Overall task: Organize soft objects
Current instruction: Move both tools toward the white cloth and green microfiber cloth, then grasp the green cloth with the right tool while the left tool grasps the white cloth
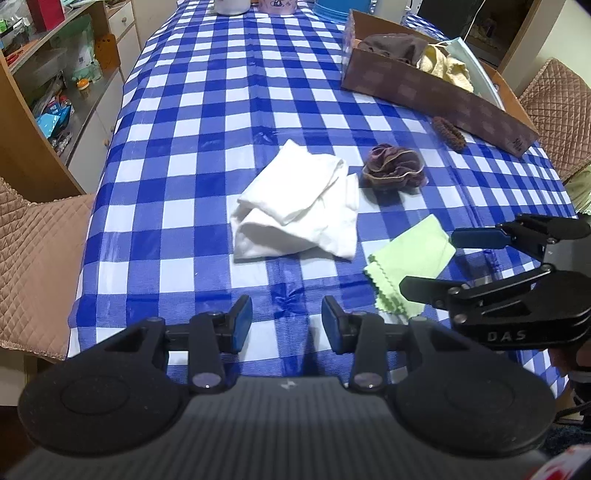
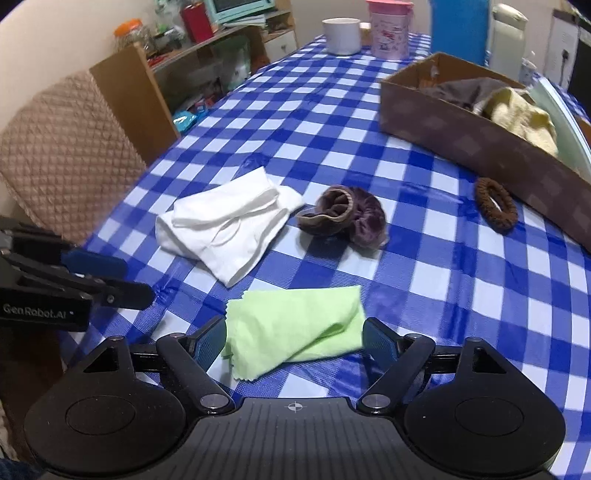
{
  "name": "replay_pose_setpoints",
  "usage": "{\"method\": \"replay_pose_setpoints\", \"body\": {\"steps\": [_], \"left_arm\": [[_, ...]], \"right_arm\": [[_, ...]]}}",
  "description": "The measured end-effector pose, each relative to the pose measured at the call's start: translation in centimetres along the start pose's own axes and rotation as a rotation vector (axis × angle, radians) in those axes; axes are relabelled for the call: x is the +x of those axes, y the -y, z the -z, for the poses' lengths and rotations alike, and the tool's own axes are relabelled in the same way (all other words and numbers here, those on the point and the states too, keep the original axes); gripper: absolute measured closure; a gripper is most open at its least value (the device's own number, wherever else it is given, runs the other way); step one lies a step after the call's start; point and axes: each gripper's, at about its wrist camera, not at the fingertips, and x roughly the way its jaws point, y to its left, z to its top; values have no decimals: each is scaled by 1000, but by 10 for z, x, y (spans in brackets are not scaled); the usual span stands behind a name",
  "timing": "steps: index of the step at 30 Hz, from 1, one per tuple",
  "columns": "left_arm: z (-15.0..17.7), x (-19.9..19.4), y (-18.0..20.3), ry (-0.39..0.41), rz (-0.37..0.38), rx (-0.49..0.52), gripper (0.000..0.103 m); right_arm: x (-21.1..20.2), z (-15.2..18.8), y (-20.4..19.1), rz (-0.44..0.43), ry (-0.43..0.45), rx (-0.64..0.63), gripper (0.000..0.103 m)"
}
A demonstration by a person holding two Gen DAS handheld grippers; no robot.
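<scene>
A light green cloth (image 2: 295, 328) lies on the checked tablecloth between the open fingers of my right gripper (image 2: 294, 343); it also shows in the left wrist view (image 1: 410, 269). A folded white cloth (image 1: 299, 206) (image 2: 225, 232) lies mid-table. A purple scrunchie (image 1: 393, 166) (image 2: 347, 214) sits to its right, and a brown hair tie (image 1: 448, 133) (image 2: 495, 203) lies by the box. My left gripper (image 1: 287, 323) is open and empty above the near table edge. The right gripper (image 1: 428, 260) is seen from the side in the left wrist view.
A brown cardboard box (image 1: 436, 92) (image 2: 461, 125) at the right holds a grey cloth, a yellow cloth and a face mask. A white mug (image 2: 341, 35), a pink container (image 2: 389, 27) and a blue container stand at the far end. Quilted chairs (image 2: 59, 147) and shelves (image 1: 48, 85) flank the table.
</scene>
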Motion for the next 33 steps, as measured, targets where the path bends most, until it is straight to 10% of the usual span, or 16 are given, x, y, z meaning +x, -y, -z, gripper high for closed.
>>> {"method": "replay_pose_setpoints", "body": {"steps": [14,24,33], "left_arm": [[4,4,-10,-12,-4,1,66],[-2,3,-7,21,17,30,66],[-24,3,0,93,40,105,57]], "right_arm": [[17,11,-22,73,15,-123,24],[7,14,-14,106,43,-124,93],[-13,14,19,143,64,15,93]]}}
